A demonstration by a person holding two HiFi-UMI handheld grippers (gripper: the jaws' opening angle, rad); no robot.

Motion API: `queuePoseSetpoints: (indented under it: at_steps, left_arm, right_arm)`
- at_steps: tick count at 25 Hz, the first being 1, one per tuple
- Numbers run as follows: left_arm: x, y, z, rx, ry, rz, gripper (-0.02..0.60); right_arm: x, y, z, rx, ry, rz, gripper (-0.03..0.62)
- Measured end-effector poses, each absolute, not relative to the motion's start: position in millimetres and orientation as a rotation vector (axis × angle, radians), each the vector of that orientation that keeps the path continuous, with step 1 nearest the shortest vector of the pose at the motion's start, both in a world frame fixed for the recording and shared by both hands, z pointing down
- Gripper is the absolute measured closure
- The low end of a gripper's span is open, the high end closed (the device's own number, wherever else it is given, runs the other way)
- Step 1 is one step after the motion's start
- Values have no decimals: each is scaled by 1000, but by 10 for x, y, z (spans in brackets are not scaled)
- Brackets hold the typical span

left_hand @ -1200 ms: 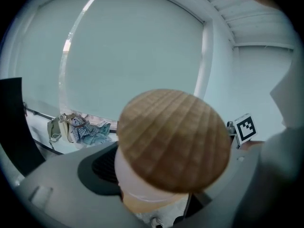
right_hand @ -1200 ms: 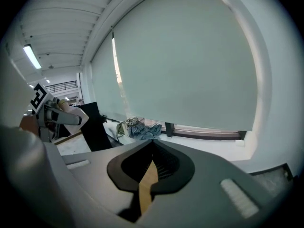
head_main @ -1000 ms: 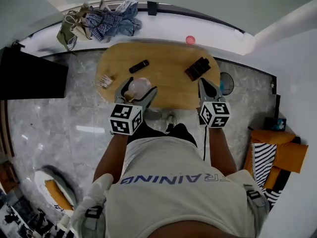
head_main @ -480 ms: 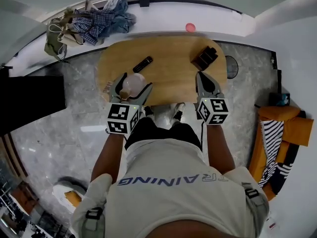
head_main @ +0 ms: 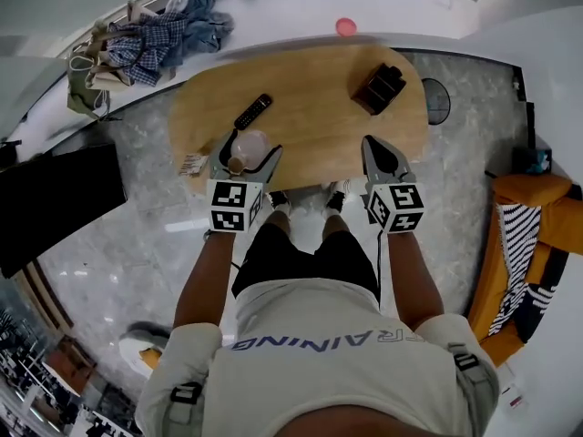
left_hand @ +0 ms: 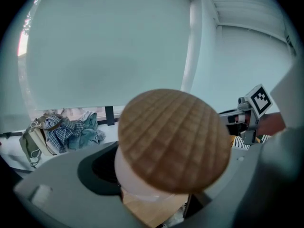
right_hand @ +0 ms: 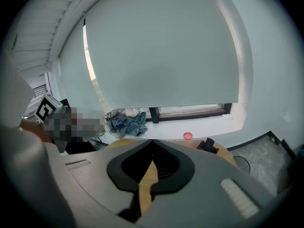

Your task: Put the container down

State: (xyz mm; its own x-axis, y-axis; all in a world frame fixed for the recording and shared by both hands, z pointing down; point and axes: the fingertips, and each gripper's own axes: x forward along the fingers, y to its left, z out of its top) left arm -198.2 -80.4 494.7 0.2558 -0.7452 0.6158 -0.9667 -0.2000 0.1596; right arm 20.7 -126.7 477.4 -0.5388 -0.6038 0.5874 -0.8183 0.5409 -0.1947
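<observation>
A small white container with a round wooden lid (head_main: 246,147) sits between the jaws of my left gripper (head_main: 244,159), held over the near left part of the oval wooden table (head_main: 314,107). In the left gripper view the lid (left_hand: 173,140) fills the middle, with the white body (left_hand: 135,182) under it clamped by both jaws. My right gripper (head_main: 379,156) is over the table's near right edge, its jaws closed together with nothing between them. In the right gripper view the gripper (right_hand: 151,144) tips meet.
A black remote (head_main: 252,112) lies on the table beyond the container. A dark box (head_main: 379,86) holding remotes stands at the far right. Papers (head_main: 193,164) hang by the left edge. Clothes and a bag (head_main: 146,35) lie on the white ledge, with a pink dish (head_main: 344,27).
The view has shifted as the person moved back; both grippers stay near the table's front edge. The left gripper still holds the container.
</observation>
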Motion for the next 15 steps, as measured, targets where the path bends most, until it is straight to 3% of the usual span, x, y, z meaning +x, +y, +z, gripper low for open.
queuePoseSetpoints:
  at_steps: [15]
  left_arm:
    - [-1194, -1548, 7167, 1930, -1397, 702, 176]
  right_arm:
    - [721, -1390, 6119, 1284, -2174, 885, 577]
